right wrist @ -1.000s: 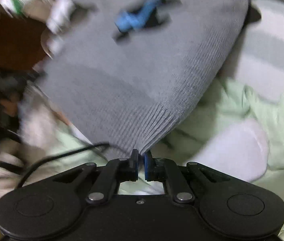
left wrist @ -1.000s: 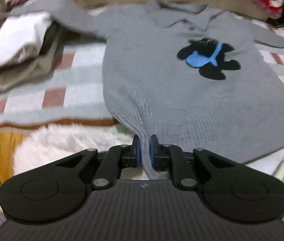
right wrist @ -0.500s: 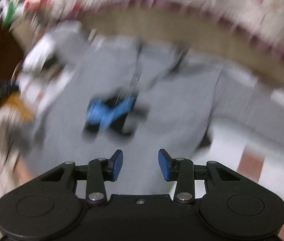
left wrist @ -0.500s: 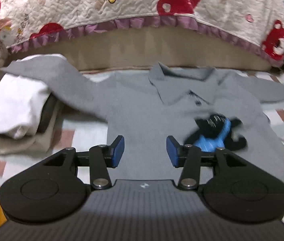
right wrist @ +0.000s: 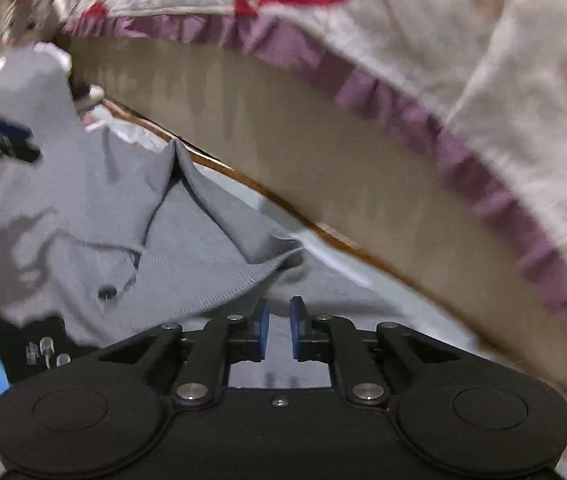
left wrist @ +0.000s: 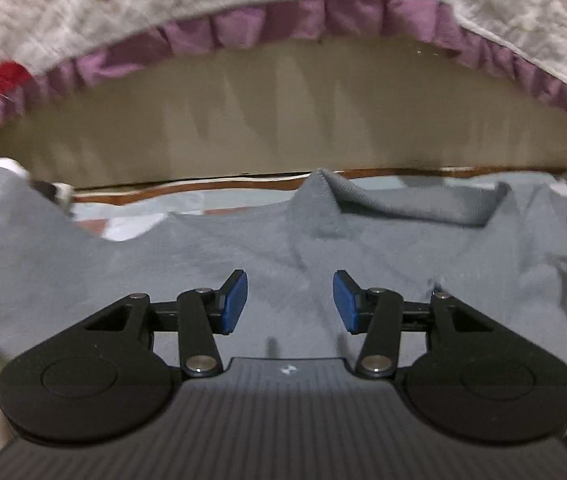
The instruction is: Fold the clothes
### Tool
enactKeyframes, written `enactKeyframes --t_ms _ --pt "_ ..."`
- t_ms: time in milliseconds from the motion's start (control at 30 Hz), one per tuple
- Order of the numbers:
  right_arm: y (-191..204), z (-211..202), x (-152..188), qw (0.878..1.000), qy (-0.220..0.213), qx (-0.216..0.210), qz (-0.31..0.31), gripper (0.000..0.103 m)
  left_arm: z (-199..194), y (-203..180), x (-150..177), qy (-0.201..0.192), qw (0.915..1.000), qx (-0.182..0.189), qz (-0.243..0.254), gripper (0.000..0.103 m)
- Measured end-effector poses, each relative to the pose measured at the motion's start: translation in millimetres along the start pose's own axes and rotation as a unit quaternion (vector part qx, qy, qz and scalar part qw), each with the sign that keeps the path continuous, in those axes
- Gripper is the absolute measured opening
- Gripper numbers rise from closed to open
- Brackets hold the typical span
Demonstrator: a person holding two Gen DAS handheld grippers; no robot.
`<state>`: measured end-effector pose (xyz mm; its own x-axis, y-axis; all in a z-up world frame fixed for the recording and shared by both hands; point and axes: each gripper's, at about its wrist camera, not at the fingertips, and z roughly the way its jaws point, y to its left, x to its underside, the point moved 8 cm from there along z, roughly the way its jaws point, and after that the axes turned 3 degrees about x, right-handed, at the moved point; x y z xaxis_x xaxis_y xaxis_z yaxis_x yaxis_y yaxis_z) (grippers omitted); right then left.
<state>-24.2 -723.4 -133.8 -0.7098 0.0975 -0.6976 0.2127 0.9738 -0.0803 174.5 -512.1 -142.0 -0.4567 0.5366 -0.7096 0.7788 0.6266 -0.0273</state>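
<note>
A soft grey knit sweater [left wrist: 187, 264] lies spread flat on the bed, collar [left wrist: 411, 200] toward the quilted headboard cover [left wrist: 83, 20]. Limp and light, it looks best pinched at the shoulders. The left tool [left wrist: 290, 300] hovers half open over the left shoulder, gripping nothing. The right tool [right wrist: 279, 328], its jaws just narrowed to a slim gap, holds no cloth beside the collar.

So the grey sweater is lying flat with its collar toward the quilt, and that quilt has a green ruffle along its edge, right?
Not quite: the ruffle on the quilt is purple, not green, as the left wrist view shows. The grey sweater does lie flat with its collar toward the quilt.
</note>
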Motion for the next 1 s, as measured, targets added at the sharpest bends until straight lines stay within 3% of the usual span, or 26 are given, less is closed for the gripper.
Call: enactKeyframes --t_ms 33,100,267,333,400,433,500,600,633,700,800,867,933,967,1000 --pt "-4.6 10.7 -3.7 0.999 -0.005 -0.02 0.036 0.02 12.7 -1.2 -4.9 0.0 1.0 0.006 -0.007 0.047" --pt "-18.3 31.6 -9.7 0.992 -0.01 -0.048 0.113 0.057 38.6 -4.8 -12.5 0.003 0.9998 0.013 -0.015 0.047" --pt "-40.8 90.0 -5.4 0.981 0.024 -0.035 0.188 0.058 99.1 -18.6 -18.5 0.013 0.9993 0.025 -0.024 0.047" --pt "-48.1 103.8 -2.6 0.974 0.02 -0.053 0.22 0.035 118.1 -24.8 -20.4 0.01 0.9997 0.022 -0.003 0.047" --pt "-60.3 106.9 -2.0 0.956 -0.009 -0.093 0.279 0.022 125.1 -32.0 -23.7 -0.004 0.9997 0.014 0.018 0.043" --pt "-68.5 107.9 0.4 0.942 -0.021 -0.112 0.317 0.02 123.5 -36.0 -26.1 -0.015 0.9995 0.025 0.013 0.043" --pt "-83.3 110.4 8.5 0.912 -0.034 -0.141 0.384 0.018 117.2 -47.3 -29.7 -0.028 0.9961 0.082 -0.017 0.043" --pt "-96.7 113.1 22.7 0.879 -0.045 -0.165 0.446 0.014 109.7 -68.8 -33.8 -0.029 0.9814 0.179 -0.062 0.047" --pt "-99.3 114.2 25.4 0.876 -0.048 -0.159 0.452 0.014 112.9 -76.7 -33.6 -0.016 0.9762 0.203 -0.075 0.047" --pt "-98.9 114.9 23.3 0.893 -0.052 -0.124 0.429 0.014 126.5 -88.4 -32.5 0.01 0.9692 0.222 -0.105 0.048" --pt "-95.4 117.7 16.0 0.901 -0.051 -0.108 0.416 0.014 152.5 -93.0 -35.8 0.02 0.9657 0.215 -0.144 0.051" --pt "-99.7 119.1 12.3 0.905 -0.057 -0.088 0.413 0.014 168.4 -88.6 -38.3 0.023 0.9586 0.216 -0.184 0.052" --pt "-105.5 121.9 14.6 0.893 -0.056 -0.102 0.435 0.014 182.3 -80.9 -42.1 0.022 0.9471 0.222 -0.231 0.054" --pt "-108.5 123.3 16.1 0.886 -0.055 -0.111 0.447 0.014 187.0 -76.6 -46.4 0.015 0.9407 0.228 -0.251 0.049" --pt "-108.7 123.7 18.7 0.876 -0.057 -0.128 0.462 0.014 191.9 -74.6 -50.2 0.012 0.9355 0.235 -0.264 0.027"
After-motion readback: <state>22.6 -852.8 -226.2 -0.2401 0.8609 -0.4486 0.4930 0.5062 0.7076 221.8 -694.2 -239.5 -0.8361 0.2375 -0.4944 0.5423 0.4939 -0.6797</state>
